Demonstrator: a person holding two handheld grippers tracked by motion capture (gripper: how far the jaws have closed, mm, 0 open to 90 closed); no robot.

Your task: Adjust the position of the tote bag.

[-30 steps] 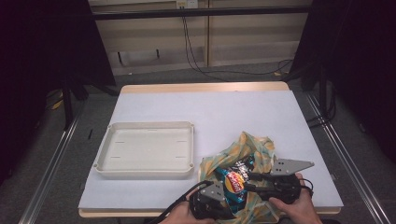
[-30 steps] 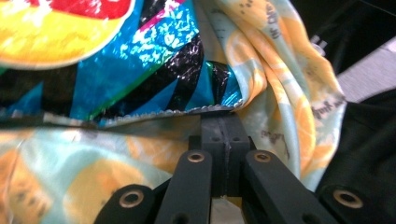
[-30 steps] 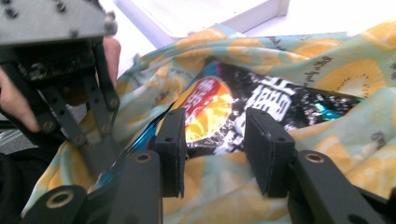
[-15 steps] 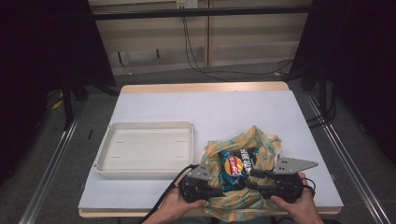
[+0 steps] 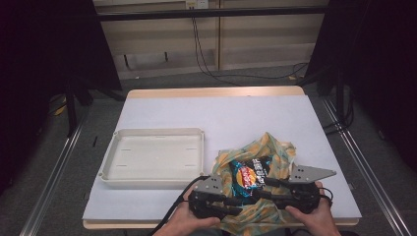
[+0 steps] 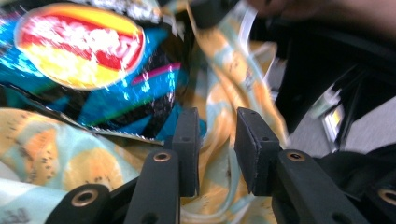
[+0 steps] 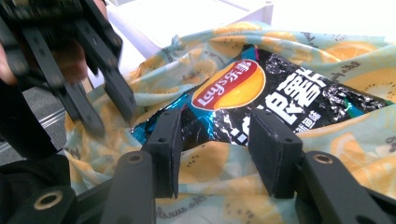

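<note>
Chips bag (image 5: 248,173) sits in the fruit-print cloth bag (image 5: 275,152) at the table's (image 5: 236,118) five o'clock; with the left gripper (image 6: 215,149) just parting around a cloth fold and the right gripper (image 7: 217,154) open over the near hem, grip cloth alone.

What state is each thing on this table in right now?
Shiny black-and-blue crisp packet: lying inside the bag's mouth, logo up.
Yellow fruit-print cloth bag: crumpled, mouth open.
White plastic tray: empty.
Left claw: just been opening, cloth between the jaws.
Right claw: open over the bag's edge.
</note>
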